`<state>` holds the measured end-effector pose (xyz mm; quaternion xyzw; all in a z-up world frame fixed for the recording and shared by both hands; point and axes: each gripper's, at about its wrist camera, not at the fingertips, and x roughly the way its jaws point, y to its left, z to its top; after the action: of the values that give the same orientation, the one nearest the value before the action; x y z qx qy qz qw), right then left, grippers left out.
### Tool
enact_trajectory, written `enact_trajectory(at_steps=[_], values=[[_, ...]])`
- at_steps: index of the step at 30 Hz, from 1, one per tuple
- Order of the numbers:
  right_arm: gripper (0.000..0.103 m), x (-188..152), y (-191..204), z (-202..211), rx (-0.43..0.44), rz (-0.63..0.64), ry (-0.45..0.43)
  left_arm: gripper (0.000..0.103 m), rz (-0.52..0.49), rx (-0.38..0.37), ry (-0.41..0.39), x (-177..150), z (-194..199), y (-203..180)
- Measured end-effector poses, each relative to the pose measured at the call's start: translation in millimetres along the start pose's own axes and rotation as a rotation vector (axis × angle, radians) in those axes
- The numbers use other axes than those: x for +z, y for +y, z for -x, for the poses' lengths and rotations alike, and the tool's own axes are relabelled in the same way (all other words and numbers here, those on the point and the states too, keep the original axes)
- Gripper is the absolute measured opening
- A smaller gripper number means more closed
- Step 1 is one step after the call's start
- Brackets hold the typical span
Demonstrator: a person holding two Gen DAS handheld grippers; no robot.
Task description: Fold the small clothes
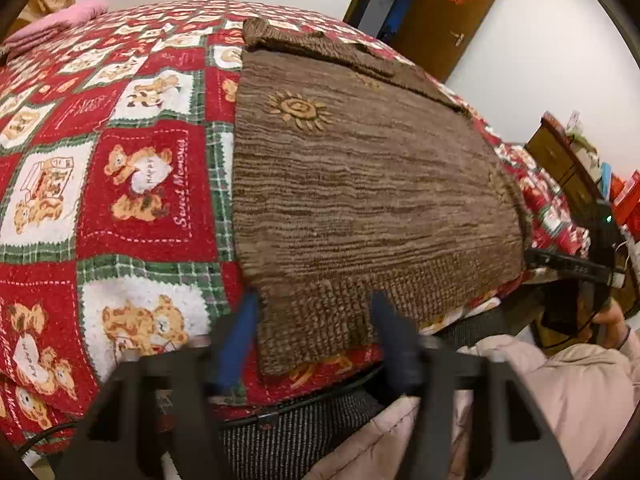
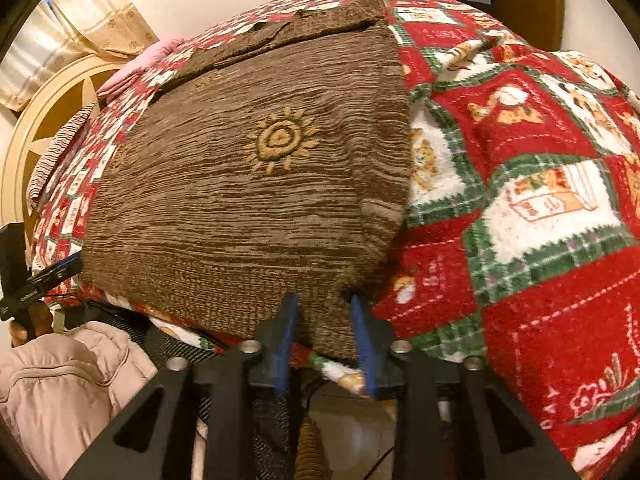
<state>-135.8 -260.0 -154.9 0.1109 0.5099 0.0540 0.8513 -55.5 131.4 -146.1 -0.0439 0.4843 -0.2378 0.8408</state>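
Sweater [image 1: 360,184] lying flat on the blanket [image 1: 132,184] over the bed, hem at the near edge, left gripper [image 1: 316,332] at one hem corner, right gripper [image 2: 324,332] at the other, folded cloth [image 1: 56,24] at the far corner

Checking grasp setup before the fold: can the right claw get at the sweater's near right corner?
Probably yes. The right claw already straddles the hem at the sweater corner, with nothing on top; only the blanket lies underneath.
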Motion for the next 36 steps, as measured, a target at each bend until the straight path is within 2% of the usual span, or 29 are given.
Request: enact_trajectory(at_steps=[2, 3, 4, 5, 6, 7, 10, 15, 17, 18, 19, 21, 22, 24, 26, 29, 31, 32, 33, 34, 35, 36], values=[[0.045, -0.1, 4.6, -2.1, 0.0, 0.013, -0.002, 0.028, -0.009, 0.028, -0.006, -1.0, -1.6, -0.1], [0.044, -1.4, 8.1, -4.1, -0.016, 0.027, -0.002, 0.024, -0.002, 0.026, -0.008, -0.8, -1.2, 1.4], [0.04, -2.1, 9.8, -4.2, -0.029, 0.044, -0.004, 0.015, 0.007, 0.021, -0.007, -0.2, -1.2, 2.7], [0.033, -4.9, 11.9, -5.5, -0.042, 0.05, -0.007, 0.014, 0.024, 0.001, -0.005, 0.1, -1.0, 4.5], [0.018, -5.3, 11.5, -6.3, -0.064, 0.055, -0.006, 0.012, 0.031, -0.012, -0.006, 0.3, -0.9, 4.9], [0.012, -4.2, 11.2, -8.2, -0.087, 0.059, -0.001, 0.011, 0.029, -0.016, -0.006, 0.3, -0.6, 4.3], [0.008, -3.2, -0.2, 1.3, -0.043, 0.008, -0.015, 0.01, -0.015, 0.012, -0.01, 0.3, 0.6, -3.2], [0.009, 6.6, 1.5, 37.4, -0.045, -0.005, -0.14, 0.012, 0.004, 0.003, -0.005, 0.5, -4.1, -0.8], [0.022, 11.0, 4.0, 38.8, -0.072, -0.019, -0.129, 0.015, 0.024, -0.012, -0.007, 0.4, -3.3, 2.8], [0.046, 11.8, 4.6, 35.5, -0.087, -0.023, -0.11, 0.016, 0.031, -0.019, -0.004, 0.3, -3.3, 4.4], [0.065, 10.1, 5.1, 32.5, -0.094, -0.027, -0.097, 0.017, 0.036, -0.023, -0.003, 0.4, -3.0, 5.3], [0.066, 6.3, 10.8, 24.7, -0.126, -0.004, -0.093, 0.02, 0.044, -0.036, -0.001, 0.3, -2.8, 6.1], [0.066, 5.2, 18.4, 19.2, -0.182, 0.046, -0.075, 0.023, 0.044, -0.039, -0.001, -0.4, -2.4, 5.4], [0.066, 2.3, 21.8, 13.8, -0.233, 0.089, -0.044, 0.03, 0.034, -0.048, 0.0, -1.4, -2.4, 3.1], [0.066, -0.8, 23.6, 10.8, -0.264, 0.107, -0.04, 0.044, 0.013, -0.062, 0.001, -3.1, -3.1, -1.4], [0.066, -1.7, 27.0, 6.3, -0.308, 0.131, -0.028, 0.048, -0.011, -0.047, -0.003, -4.4, -6.2, -7.3], [0.065, -3.9, 33.4, -0.1, -0.348, 0.183, -0.017, 0.043, -0.02, -0.029, -0.006, -5.2, -7.6, -9.1], [0.064, -5.4, 35.7, -3.6, -0.363, 0.21, -0.009, 0.032, -0.028, -0.008, -0.008, -4.9, -7.5, -9.7], [0.056, -7.5, 38.6, -6.6, -0.379, 0.24, -0.002, 0.026, -0.035, 0.015, -0.008, -4.6, -8.5, -10.9], [0.028, -9.4, 41.6, -8.6, -0.392, 0.267, 0.001, 0.017, -0.038, 0.034, -0.008, -4.0, -9.1, -11.2], [0.015, -10.2, 41.8, -11.4, -0.347, 0.267, 0.022, 0.015, -0.029, 0.026, -0.011, -3.9, -8.6, -9.7], [0.013, -10.3, 37.8, -15.3, -0.272, 0.224, 0.05, 0.012, -0.024, 0.02, -0.015, -4.1, -8.3, -9.0]])
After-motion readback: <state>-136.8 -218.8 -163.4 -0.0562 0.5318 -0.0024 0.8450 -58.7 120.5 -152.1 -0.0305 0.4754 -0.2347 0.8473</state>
